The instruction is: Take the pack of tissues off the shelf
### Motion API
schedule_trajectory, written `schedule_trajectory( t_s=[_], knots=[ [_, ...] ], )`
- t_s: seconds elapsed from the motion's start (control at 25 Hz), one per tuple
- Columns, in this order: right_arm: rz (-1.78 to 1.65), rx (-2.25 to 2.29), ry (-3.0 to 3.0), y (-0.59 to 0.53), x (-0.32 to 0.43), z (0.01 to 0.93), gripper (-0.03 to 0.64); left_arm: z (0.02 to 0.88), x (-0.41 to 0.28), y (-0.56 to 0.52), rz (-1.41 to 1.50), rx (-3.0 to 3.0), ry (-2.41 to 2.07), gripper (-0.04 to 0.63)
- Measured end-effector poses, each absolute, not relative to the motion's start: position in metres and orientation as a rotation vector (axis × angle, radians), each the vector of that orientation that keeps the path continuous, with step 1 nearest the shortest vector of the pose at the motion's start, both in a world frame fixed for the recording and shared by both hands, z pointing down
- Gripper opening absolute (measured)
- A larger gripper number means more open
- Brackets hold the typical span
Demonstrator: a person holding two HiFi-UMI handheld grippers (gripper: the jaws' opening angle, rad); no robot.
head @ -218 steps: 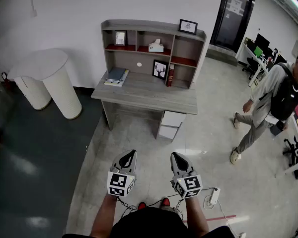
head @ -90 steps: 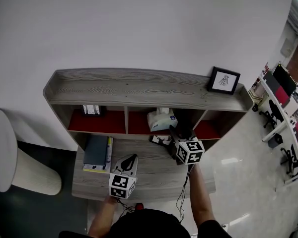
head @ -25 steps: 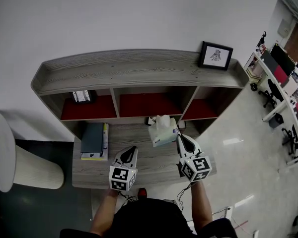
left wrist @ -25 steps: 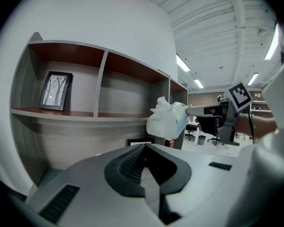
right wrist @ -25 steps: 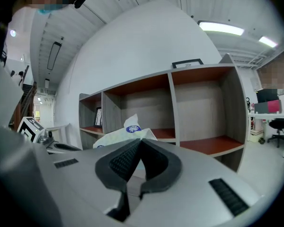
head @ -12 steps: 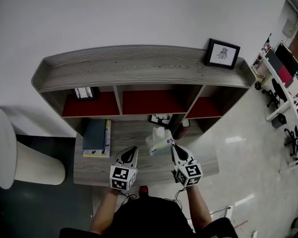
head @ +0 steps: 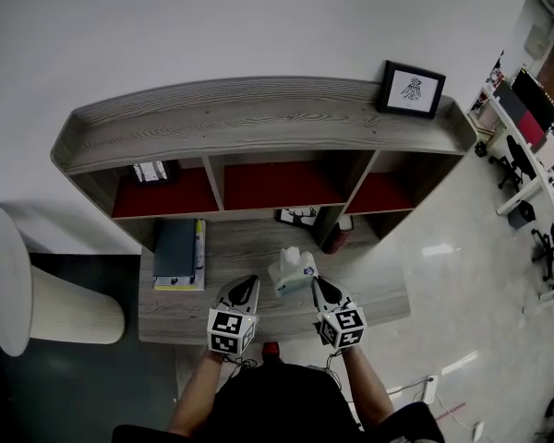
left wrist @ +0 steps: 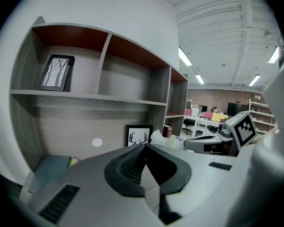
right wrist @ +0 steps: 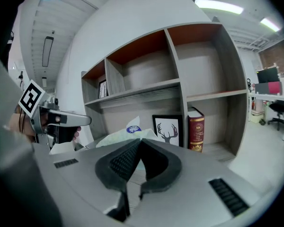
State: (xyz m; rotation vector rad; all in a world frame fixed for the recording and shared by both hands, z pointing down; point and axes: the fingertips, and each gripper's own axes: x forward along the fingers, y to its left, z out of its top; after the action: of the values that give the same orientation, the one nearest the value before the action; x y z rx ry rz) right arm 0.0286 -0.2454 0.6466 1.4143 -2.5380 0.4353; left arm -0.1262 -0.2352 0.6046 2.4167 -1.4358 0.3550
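The pack of tissues [head: 294,273], pale green with a white tissue sticking up, hangs over the front part of the grey desk [head: 258,243], out of the shelf unit [head: 258,118]. My right gripper [head: 312,283] is shut on its near edge; in the right gripper view the pack [right wrist: 120,135] bulges just past the closed tips [right wrist: 140,141]. My left gripper [head: 249,282] hovers beside it to the left, shut with nothing in it [left wrist: 144,146]. The shelf's red-lined middle compartment [head: 277,185] stands bare.
A stack of books [head: 177,252] lies at the desk's left. A deer picture [head: 298,216] and a red book [head: 335,240] stand under the shelf at the right. A small photo [head: 150,172] sits in the left compartment, a framed print [head: 413,89] on top. A white round table [head: 18,275] stands at the left.
My right gripper has come down and back toward me with the tissue pack, from in front of the shelf to low over the desk's front. The left gripper sank a little.
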Motion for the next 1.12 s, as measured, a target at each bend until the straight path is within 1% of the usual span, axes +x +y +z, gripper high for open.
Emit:
schedule_trajectory(
  t_s=[0.56, 1.12],
  knots=[
    [0.542, 1.398, -2.425, -0.233, 0.04, 0.706, 0.028, 0.636, -0.117, -0.23, 0.418, 2.378, -1.388, 0.006],
    [0.648, 1.38, -2.325, -0.225, 0.048, 0.759, 0.028, 0.713, -0.118, -0.218, 0.571, 2.246, -1.335, 0.006]
  ],
)
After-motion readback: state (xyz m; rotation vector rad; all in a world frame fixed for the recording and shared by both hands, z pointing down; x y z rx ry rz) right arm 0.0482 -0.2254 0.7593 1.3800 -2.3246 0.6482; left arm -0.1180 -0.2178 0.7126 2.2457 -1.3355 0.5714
